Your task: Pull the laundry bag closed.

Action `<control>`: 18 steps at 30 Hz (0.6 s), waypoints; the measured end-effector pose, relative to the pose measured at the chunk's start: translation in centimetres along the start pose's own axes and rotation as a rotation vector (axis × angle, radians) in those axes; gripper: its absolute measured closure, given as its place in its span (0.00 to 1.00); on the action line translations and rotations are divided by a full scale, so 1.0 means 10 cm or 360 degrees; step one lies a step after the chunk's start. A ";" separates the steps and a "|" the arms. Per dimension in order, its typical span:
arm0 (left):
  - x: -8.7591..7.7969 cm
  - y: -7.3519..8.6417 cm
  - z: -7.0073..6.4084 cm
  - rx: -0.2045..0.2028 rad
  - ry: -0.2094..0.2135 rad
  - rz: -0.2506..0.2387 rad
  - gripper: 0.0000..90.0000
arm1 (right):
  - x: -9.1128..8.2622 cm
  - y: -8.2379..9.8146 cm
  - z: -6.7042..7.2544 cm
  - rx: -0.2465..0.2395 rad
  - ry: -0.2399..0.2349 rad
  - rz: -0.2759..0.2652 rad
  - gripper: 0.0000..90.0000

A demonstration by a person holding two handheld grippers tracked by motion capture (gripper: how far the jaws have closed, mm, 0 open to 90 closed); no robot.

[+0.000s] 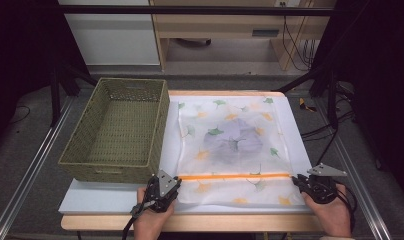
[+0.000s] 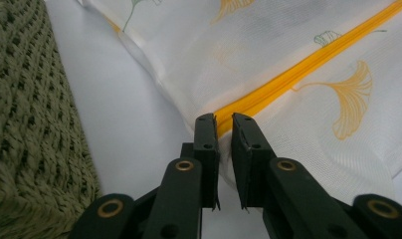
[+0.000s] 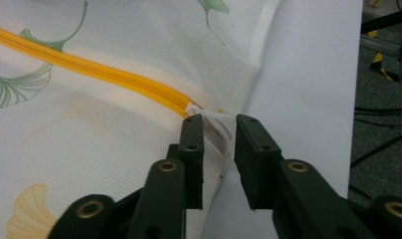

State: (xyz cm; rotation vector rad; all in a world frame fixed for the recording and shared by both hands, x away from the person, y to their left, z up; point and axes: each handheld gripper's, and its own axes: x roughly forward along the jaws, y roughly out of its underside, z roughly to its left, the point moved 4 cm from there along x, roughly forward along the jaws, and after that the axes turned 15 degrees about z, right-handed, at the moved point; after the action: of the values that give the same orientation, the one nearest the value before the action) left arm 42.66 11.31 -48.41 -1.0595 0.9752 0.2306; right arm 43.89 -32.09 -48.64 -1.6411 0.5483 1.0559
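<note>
A white mesh laundry bag (image 1: 221, 112) printed with ginkgo leaves lies flat on the table, a grey garment (image 1: 235, 141) showing through it. Its orange zipper (image 1: 235, 176) runs across the near end. My left gripper (image 1: 177, 182) is at the zipper's left end; in the left gripper view (image 2: 225, 119) its jaws are nearly together, pinching the bag (image 2: 298, 144) right at the zipper (image 2: 288, 79). My right gripper (image 1: 296, 179) is at the zipper's right end; in the right gripper view (image 3: 220, 119) its jaws stand apart around the bag's corner (image 3: 114, 124), where the zipper (image 3: 89, 67) stops.
A green woven basket (image 1: 110, 170) stands left of the bag, close to my left gripper, and its wall (image 2: 25, 124) fills the left gripper view's left side. White table surface (image 1: 100, 197) runs to the near edge. Right of the bag is bare table (image 3: 308, 74), then floor cables.
</note>
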 end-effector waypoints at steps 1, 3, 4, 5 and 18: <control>0.00 -0.01 0.00 -0.0010 -0.0001 -0.0011 0.89 | 0.00 0.00 0.00 0.0000 0.0004 -0.0011 0.79; -0.01 -0.01 0.00 -0.0009 -0.0007 -0.0014 0.88 | -0.01 0.00 0.00 -0.0003 0.0006 -0.0020 0.77; -0.02 -0.01 0.00 -0.0008 -0.0011 -0.0018 0.85 | -0.02 -0.01 0.00 0.0001 0.0017 -0.0028 0.73; -0.02 -0.01 0.01 -0.0011 -0.0015 -0.0019 0.84 | -0.02 -0.01 0.01 0.0002 0.0015 -0.0033 0.72; -0.10 -0.10 -0.07 0.0025 -0.0025 -0.0113 0.67 | -0.05 -0.08 0.04 0.0023 0.0032 -0.0134 0.44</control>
State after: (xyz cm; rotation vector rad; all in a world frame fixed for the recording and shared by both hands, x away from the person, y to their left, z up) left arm 42.29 10.55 -47.16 -1.0748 0.9224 0.1724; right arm 44.13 -31.54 -47.81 -1.6496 0.4947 0.9728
